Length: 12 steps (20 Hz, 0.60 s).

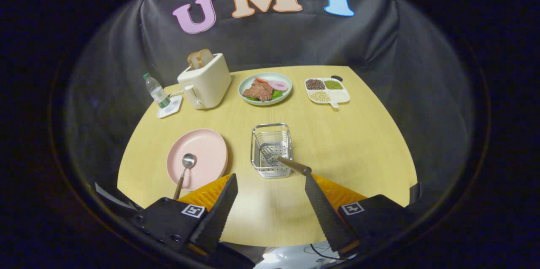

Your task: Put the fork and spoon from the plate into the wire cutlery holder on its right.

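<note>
The gripper (270, 182) hangs above the near edge of the tabletop (363, 142), looking down and forward, its fingers spread wide apart and clasping nothing. Just ahead of them stands the wire cutlery holder (271, 149), about mid-table towards the near edge. The fork (282, 160) lies inside it, tines down in the basket, while its dark handle leans out over the near rim towards the right finger's tip (whether it touches that tip cannot be told). Left of the holder sits the pink plate (203, 155), with the spoon (184, 171) bowl-up on it, handle running off the near rim beside the left finger.

Along the far edge stand a water bottle (156, 90), a toaster (205, 80), a plate of food (265, 88) and a divided dish (328, 90).
</note>
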Tool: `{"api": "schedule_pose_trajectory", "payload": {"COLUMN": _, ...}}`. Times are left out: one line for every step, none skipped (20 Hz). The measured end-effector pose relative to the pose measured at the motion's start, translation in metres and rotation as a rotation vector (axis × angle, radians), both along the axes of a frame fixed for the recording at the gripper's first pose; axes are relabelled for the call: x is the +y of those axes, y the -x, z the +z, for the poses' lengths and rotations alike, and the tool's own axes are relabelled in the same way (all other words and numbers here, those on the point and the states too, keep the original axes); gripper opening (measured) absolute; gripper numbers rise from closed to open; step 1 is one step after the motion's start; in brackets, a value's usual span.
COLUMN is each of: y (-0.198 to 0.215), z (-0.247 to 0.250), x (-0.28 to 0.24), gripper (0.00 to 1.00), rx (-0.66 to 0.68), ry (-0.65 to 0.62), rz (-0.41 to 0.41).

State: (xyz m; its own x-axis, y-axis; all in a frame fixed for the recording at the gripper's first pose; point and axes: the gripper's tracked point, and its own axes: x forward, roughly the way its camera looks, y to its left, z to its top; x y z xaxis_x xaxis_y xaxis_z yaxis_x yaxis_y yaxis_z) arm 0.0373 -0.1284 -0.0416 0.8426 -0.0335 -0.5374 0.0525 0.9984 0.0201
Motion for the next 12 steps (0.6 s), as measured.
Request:
{"api": "schedule_pose_trajectory", "payload": {"y": 0.000, "z": 0.003, "x": 0.004, "gripper": 1.00, "rx": -0.026, "ry": 0.000, "rz": -0.003}}
{"api": "schedule_pose_trajectory", "payload": {"y": -0.001, "z": 0.006, "x": 0.009, "gripper": 1.00, "rx": -0.057, "ry": -0.004, "rz": -0.008}}
{"api": "schedule_pose_trajectory", "payload": {"y": -0.001, "z": 0.010, "x": 0.016, "gripper": 1.00, "rx": -0.089, "ry": -0.010, "rz": -0.007}}
{"api": "schedule_pose_trajectory", "payload": {"y": -0.002, "z": 0.013, "x": 0.022, "gripper": 1.00, "rx": -0.119, "ry": -0.006, "rz": -0.003}}
{"api": "schedule_pose_trajectory", "payload": {"y": -0.001, "z": 0.014, "x": 0.028, "gripper": 1.00, "rx": -0.148, "ry": 0.006, "rz": 0.003}}
{"api": "schedule_pose_trajectory", "payload": {"y": -0.001, "z": 0.014, "x": 0.035, "gripper": 1.00, "rx": -0.170, "ry": 0.022, "rz": 0.010}}
{"api": "schedule_pose_trajectory", "payload": {"y": -0.001, "z": 0.011, "x": 0.044, "gripper": 1.00, "rx": -0.184, "ry": 0.034, "rz": 0.017}}
{"api": "schedule_pose_trajectory", "payload": {"y": -0.001, "z": 0.008, "x": 0.055, "gripper": 1.00, "rx": -0.194, "ry": 0.035, "rz": 0.031}}
{"api": "schedule_pose_trajectory", "payload": {"y": 0.000, "z": 0.003, "x": 0.070, "gripper": 1.00, "rx": -0.198, "ry": 0.030, "rz": 0.050}}
{"api": "schedule_pose_trajectory", "payload": {"y": 0.001, "z": -0.001, "x": 0.084, "gripper": 1.00, "rx": -0.200, "ry": 0.028, "rz": 0.072}}
{"api": "schedule_pose_trajectory", "payload": {"y": 0.001, "z": -0.008, "x": 0.096, "gripper": 1.00, "rx": -0.199, "ry": 0.035, "rz": 0.095}}
{"api": "schedule_pose_trajectory", "payload": {"y": 0.002, "z": -0.014, "x": 0.109, "gripper": 1.00, "rx": -0.199, "ry": 0.042, "rz": 0.118}}
